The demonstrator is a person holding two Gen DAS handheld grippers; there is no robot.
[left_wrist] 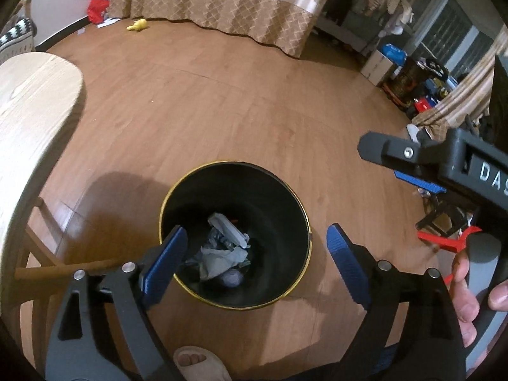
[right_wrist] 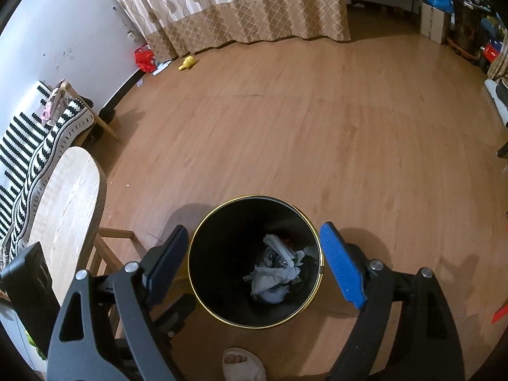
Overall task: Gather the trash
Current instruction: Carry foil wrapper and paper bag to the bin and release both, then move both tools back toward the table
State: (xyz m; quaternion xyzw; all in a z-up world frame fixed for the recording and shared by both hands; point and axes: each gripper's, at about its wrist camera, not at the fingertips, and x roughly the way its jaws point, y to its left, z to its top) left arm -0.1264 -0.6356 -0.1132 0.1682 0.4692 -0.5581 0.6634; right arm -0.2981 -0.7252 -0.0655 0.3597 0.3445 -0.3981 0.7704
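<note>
A black trash bin with a gold rim (left_wrist: 276, 184) stands on the wood floor and holds crumpled paper and wrappers (left_wrist: 222, 254). My left gripper (left_wrist: 257, 263) is open and empty, held above the bin's mouth. My right gripper (right_wrist: 254, 263) is open and empty too, above the same bin (right_wrist: 222, 231), whose trash (right_wrist: 273, 276) lies at the bottom. The right gripper also shows in the left wrist view (left_wrist: 409, 171) at the right edge, held by a hand.
A light wooden table (left_wrist: 28, 120) stands to the left, also in the right wrist view (right_wrist: 66, 209). A yellow object (right_wrist: 186, 63) and a red bag (right_wrist: 144, 57) lie by the curtain. Boxes and clutter (left_wrist: 409, 76) fill the far right. A slippered foot (right_wrist: 243, 363) is below.
</note>
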